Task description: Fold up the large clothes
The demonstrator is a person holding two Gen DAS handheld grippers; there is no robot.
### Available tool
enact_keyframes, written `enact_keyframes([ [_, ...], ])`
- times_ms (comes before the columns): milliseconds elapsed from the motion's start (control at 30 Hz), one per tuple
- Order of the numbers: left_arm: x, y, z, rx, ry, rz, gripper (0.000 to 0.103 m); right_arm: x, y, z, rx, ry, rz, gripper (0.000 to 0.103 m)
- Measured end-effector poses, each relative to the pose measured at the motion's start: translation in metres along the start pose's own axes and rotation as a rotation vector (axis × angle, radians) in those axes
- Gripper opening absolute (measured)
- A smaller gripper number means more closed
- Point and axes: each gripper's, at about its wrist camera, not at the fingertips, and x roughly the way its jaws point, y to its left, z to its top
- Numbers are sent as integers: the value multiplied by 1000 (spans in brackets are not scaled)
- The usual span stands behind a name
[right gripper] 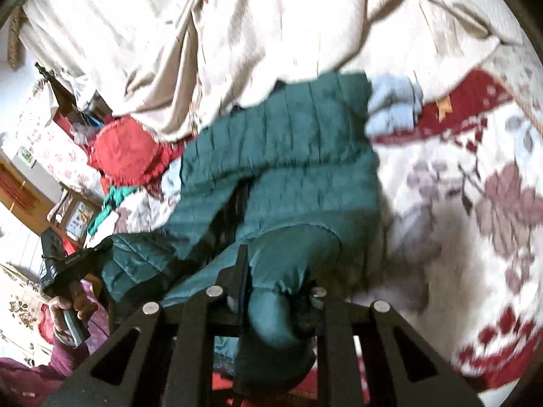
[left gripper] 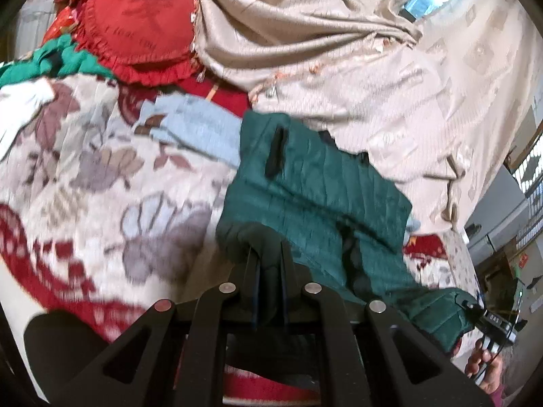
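Observation:
A dark green quilted jacket (left gripper: 315, 183) lies on the floral bedspread (left gripper: 85, 183), with its near edge lifted. My left gripper (left gripper: 266, 240) is shut on a bunched corner of the jacket. The right gripper (left gripper: 475, 308) shows at the lower right of the left wrist view, holding the jacket's other corner. In the right wrist view my right gripper (right gripper: 271, 264) is shut on a thick fold of the jacket (right gripper: 288, 156). The left gripper (right gripper: 98, 254) shows at the left there, clamped on the jacket's far corner.
A round red frilled cushion (left gripper: 139, 23) and a beige patterned curtain or cover (left gripper: 339, 51) lie behind the jacket. A light blue cloth (left gripper: 200, 129) lies under the jacket's far edge. A bright green garment (left gripper: 51, 61) sits at far left.

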Motion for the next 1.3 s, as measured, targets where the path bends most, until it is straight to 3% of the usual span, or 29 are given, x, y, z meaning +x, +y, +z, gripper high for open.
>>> enact_keyframes([
  [267, 32, -29, 56, 62, -62, 44, 0, 19, -7, 53, 15, -91, -31, 17],
  [733, 130, -40, 143, 52, -68, 160, 0, 89, -26, 157, 33, -117, -125, 17],
  [1100, 218, -22, 171, 21, -51, 207, 0, 168, -53, 222, 66, -58, -208, 18],
  [1300, 225, -24, 178, 65, -72, 172, 2, 203, -72, 231, 112, -65, -232, 18],
])
